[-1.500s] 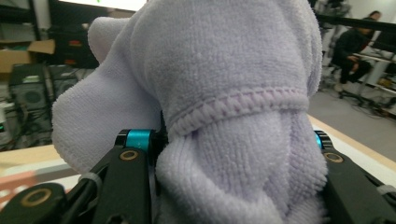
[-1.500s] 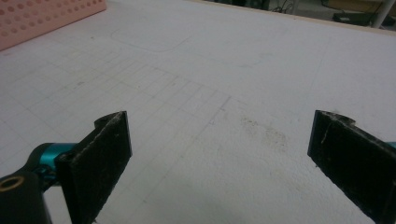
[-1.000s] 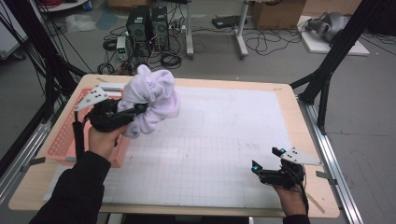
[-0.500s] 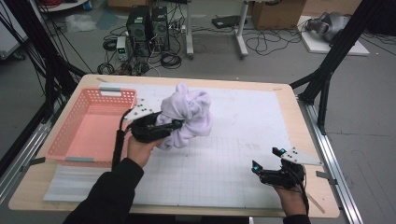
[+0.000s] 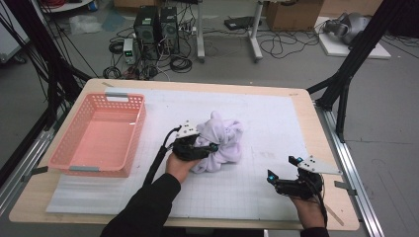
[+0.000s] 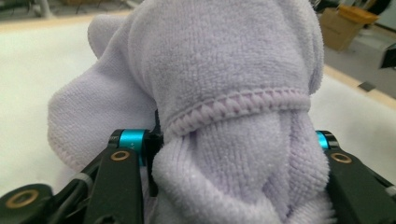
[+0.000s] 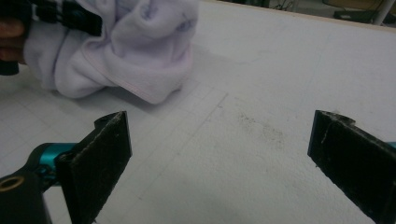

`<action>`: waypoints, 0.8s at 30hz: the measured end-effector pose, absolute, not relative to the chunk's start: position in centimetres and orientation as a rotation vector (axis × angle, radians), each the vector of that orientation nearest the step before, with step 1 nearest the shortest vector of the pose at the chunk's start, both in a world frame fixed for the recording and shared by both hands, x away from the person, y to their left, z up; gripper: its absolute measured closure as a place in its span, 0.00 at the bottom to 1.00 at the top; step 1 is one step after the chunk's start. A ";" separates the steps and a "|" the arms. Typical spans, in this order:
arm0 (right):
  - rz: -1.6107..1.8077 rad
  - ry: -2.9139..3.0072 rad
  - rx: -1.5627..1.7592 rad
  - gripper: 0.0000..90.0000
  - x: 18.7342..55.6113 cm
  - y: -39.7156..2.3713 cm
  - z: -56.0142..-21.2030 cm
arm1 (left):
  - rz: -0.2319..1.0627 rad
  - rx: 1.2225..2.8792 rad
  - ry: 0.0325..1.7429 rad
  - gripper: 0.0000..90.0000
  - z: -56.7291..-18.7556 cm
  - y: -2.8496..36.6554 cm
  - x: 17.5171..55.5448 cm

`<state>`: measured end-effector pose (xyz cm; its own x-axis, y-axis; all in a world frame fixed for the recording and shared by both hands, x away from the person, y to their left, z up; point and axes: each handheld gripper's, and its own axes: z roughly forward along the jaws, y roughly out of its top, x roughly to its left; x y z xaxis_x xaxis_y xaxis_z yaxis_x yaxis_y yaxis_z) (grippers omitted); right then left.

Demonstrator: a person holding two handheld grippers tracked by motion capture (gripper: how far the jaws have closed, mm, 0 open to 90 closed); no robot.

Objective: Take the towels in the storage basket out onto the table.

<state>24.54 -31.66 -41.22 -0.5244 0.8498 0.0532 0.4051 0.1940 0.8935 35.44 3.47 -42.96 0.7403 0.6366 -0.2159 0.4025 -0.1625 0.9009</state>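
A bunched lavender towel (image 5: 225,139) lies on the white grid mat (image 5: 257,118) near the table's middle. My left gripper (image 5: 209,148) comes at it from the left, and a thick roll of towel (image 6: 224,70) bulges between its jaws and touches both. Those jaws have just been opening, with the cloth still pressed between them. My right gripper (image 5: 282,169) rests open at the front right of the mat with nothing between its fingers. In the right gripper view (image 7: 219,144) the towel (image 7: 135,51) sits ahead at upper left, with the left gripper (image 7: 65,16) on it.
A pink plastic basket (image 5: 134,129) stands on the left of the table, holding nothing that I can see. Black frame posts flank the table, and computers and cables lie on the floor beyond its far edge.
My left gripper has carried the towel from above the basket rightward and down onto the mat's middle. The right gripper has kept still.
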 end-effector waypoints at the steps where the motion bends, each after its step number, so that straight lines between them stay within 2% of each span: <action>1: 1.291 2.017 1.172 0.05 24.6 -31.6 -41.2 | 0.244 1.787 0.829 0.53 -43.3 3.2 35.5; 4: 1.290 2.025 1.162 0.05 24.7 -31.6 -41.3 | 0.241 1.789 0.851 0.46 -43.8 2.7 35.7; 6: 1.293 2.028 1.164 0.05 24.7 -31.5 -41.3 | 0.246 1.790 0.880 0.36 -44.0 2.5 35.8; 7: 1.293 2.028 1.164 0.05 24.7 -31.5 -41.3 | 0.242 1.786 0.890 0.36 -43.8 2.7 35.8; 8: 1.290 2.030 1.163 0.05 24.7 -31.5 -41.3 | 0.240 1.776 0.899 0.26 -43.6 2.9 35.8; 10: 1.290 2.028 1.164 0.05 24.6 -31.6 -41.3 | 0.271 1.761 0.914 0.22 -42.7 3.6 35.6; 16: 1.285 2.025 1.170 0.05 24.6 -31.5 -41.4 | 0.325 1.720 0.845 0.22 -39.8 8.2 33.9; 24: 1.287 2.027 1.187 0.05 25.0 -31.3 -41.5 | 0.379 1.710 0.840 0.22 -40.4 12.4 31.6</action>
